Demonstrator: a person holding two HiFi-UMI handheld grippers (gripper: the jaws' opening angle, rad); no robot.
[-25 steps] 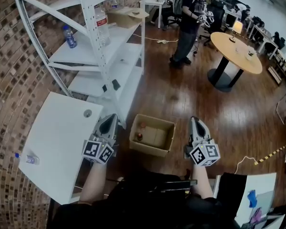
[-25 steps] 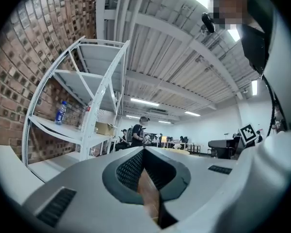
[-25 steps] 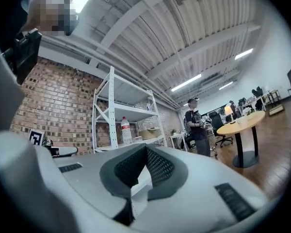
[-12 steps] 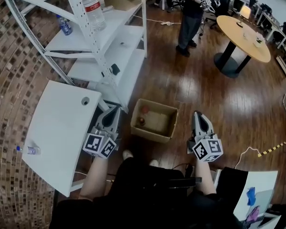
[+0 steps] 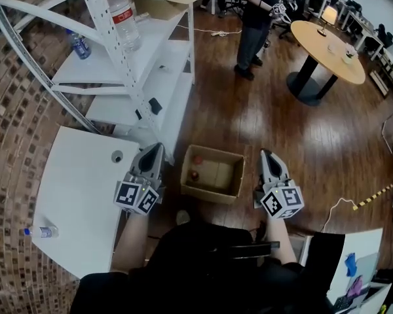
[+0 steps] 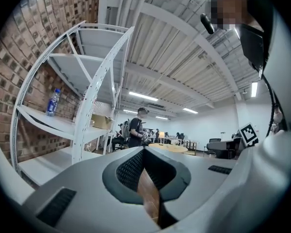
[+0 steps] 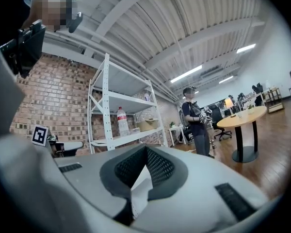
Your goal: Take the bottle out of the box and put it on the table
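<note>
currently, item: bottle. location: inside the open cardboard box on the floor, at the box's left end.

task status: nothing done as far as shown. lifting out and setting down on the white table both remain.

left gripper: jaws pressed together, empty, left of the box. right gripper: likewise closed on nothing, right of the box.

orientation: bottle too small to read. a reddish spot just beyond it may be its cap, which would put the long axis near-to-far. judged uncertain.

No text or label can be read.
</note>
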